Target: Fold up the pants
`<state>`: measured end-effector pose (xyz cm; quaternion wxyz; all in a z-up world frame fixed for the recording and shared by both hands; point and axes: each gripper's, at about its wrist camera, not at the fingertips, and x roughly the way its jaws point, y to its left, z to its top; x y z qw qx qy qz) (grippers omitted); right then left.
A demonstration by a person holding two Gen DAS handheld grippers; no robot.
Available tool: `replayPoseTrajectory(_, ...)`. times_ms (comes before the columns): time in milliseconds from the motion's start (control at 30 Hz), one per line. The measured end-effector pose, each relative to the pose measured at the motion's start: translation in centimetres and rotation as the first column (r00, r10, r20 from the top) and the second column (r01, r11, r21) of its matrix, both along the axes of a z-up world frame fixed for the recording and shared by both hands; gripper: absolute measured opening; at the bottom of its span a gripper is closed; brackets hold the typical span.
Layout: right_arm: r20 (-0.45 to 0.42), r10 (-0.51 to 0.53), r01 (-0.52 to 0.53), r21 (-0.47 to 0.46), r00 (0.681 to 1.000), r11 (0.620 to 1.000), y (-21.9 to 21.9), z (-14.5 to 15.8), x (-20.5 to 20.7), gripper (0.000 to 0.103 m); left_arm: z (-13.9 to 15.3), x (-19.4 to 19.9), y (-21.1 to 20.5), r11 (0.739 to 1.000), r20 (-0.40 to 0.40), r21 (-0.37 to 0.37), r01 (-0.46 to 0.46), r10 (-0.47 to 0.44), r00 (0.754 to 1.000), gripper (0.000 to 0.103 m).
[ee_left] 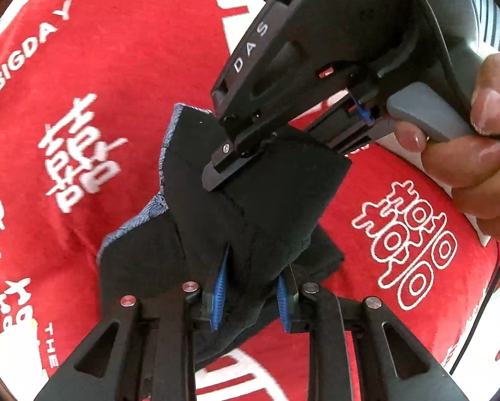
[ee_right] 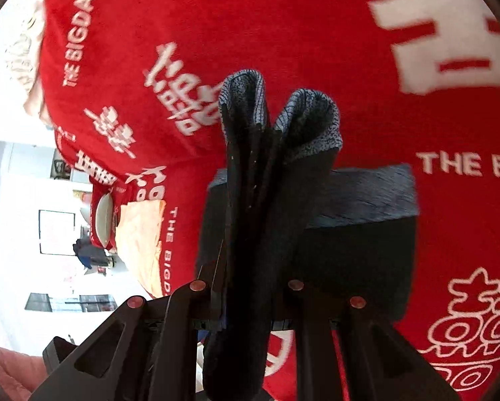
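Over the red printed bedspread (ee_left: 133,50): folded black fabric pants (ee_left: 250,200) held aloft, ready to lay.
Left gripper (ee_left: 250,297): fingers pinching the bundle's near edge.
Right gripper (ee_left: 223,170): clamping the far edge, keeping layers stacked.

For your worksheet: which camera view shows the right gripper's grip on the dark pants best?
The left wrist view. It sees the whole right gripper from outside, its tips pinching the dark pants, with the hand squeezing its trigger. The right wrist view shows only that gripper's own fingers from behind, mostly buried in bunched cloth, so the contact is hard to read.
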<state>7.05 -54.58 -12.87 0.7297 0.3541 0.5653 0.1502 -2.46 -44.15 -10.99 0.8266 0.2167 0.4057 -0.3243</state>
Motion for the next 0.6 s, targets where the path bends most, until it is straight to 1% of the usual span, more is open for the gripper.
replayPoseTrajectory(100,-0.018,-0.018,0.018,0.013,1.000,1.000,-1.2,-2.4,-0.7,0.018,-2.0,-0.3,-1.5,0.999,-0.025,0.042,0.003,-0.002,1.000,0.026)
replayPoseTrajectory(267,-0.032,-0.030,0.032,0.047,0.999,0.998,-1.9,-6.9,-1.3,0.020,-4.7,-0.3,-2.2,0.995,-0.049,0.096,-0.002,0.007,0.999,0.026)
replayPoseTrajectory(333,-0.037,-0.032,0.034,0.048,0.999,0.998,-2.0,-8.4,-1.5,0.022,-5.5,-0.3,-2.3,0.993,-0.053,0.114,0.002,0.004,0.999,0.026)
replayPoseTrajectory(400,-0.044,-0.037,0.039,0.046,0.998,0.998,-2.1,-9.3,-1.8,0.027,-6.1,-0.5,-2.5,0.992,-0.059,0.128,0.012,-0.004,0.998,0.027)
replayPoseTrajectory(433,-0.049,-0.039,0.041,0.035,0.998,0.999,-2.1,-9.6,-1.9,0.029,-6.4,-0.7,-2.6,0.990,-0.055,0.138,0.020,-0.012,0.998,0.032)
replayPoseTrajectory(467,-0.051,-0.038,0.040,0.029,0.998,0.999,-2.2,-9.8,-2.1,0.030,-6.6,-0.8,-2.7,0.990,-0.061,0.137,0.031,-0.023,0.998,0.042)
replayPoseTrajectory(500,-0.053,-0.038,0.040,0.027,0.998,0.999,-2.2,-9.8,-2.3,0.030,-6.6,-0.9,-2.6,0.991,-0.073,0.128,0.037,-0.028,0.997,0.055)
replayPoseTrajectory(567,-0.061,-0.039,0.040,0.010,0.997,0.999,-2.3,-9.5,-2.4,0.032,-6.2,-1.1,-2.2,0.994,-0.088,0.107,0.026,-0.016,0.996,0.065)
replayPoseTrajectory(600,-0.065,-0.036,0.035,-0.010,0.997,0.999,-2.3,-9.2,-2.5,0.034,-6.0,-1.1,-2.0,0.995,-0.099,0.101,0.025,-0.015,0.995,0.065)
